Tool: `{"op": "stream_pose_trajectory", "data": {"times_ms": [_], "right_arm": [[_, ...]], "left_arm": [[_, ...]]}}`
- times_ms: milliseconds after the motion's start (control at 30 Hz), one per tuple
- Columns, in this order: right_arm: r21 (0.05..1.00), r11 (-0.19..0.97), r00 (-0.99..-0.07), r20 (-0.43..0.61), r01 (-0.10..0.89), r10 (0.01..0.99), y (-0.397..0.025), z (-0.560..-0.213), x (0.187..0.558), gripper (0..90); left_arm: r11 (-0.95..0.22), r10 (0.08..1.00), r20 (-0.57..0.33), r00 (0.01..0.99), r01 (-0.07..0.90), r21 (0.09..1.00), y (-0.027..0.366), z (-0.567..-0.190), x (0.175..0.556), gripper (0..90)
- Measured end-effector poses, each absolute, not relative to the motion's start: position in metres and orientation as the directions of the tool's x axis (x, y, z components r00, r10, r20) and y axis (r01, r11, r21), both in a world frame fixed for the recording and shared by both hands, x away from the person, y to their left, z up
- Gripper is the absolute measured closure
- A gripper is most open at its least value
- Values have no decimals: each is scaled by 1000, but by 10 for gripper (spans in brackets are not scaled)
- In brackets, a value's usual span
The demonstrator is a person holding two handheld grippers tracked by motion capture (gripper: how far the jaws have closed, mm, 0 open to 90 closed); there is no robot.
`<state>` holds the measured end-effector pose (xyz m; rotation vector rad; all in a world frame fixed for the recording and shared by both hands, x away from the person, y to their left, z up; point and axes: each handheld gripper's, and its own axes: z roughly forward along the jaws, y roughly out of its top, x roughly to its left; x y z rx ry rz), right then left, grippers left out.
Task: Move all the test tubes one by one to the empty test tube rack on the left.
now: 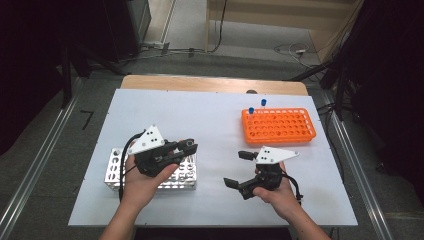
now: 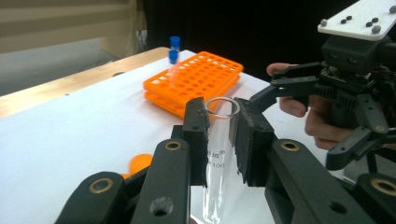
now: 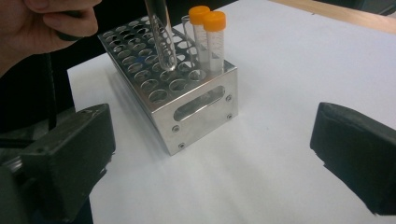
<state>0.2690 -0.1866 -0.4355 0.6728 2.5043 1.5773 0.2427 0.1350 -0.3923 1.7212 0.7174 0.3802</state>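
Left tongs are clamping a bare glass tube near its rim, holding it upright over the metal rack; tube bottom is hanging just above the holes. Right tongs are idling wide open, holding nothing, over the counter. Risks: smooth glass slipping through the pads, or the bottom catching a hole edge and cracking. Capped tubes nearby are also getting bumped if it swings.

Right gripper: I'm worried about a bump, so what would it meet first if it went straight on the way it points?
Probably the metal rack, which sits dead ahead between the open right gripper fingers. Bare white table lies before it; depth is hard to judge.
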Motion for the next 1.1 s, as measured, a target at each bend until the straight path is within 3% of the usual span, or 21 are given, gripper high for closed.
{"op": "stream_pose_trajectory", "data": {"times_ms": [700,1100], "right_arm": [[872,355,-866,138,336,481,-200,-440,279,0],[870,353,-858,138,343,495,-203,-440,281,0]], "left_arm": [[-74,753,-122,647,268,961,188,-391,247,763],[-66,813,-116,571,289,955,194,-413,258,762]]}}
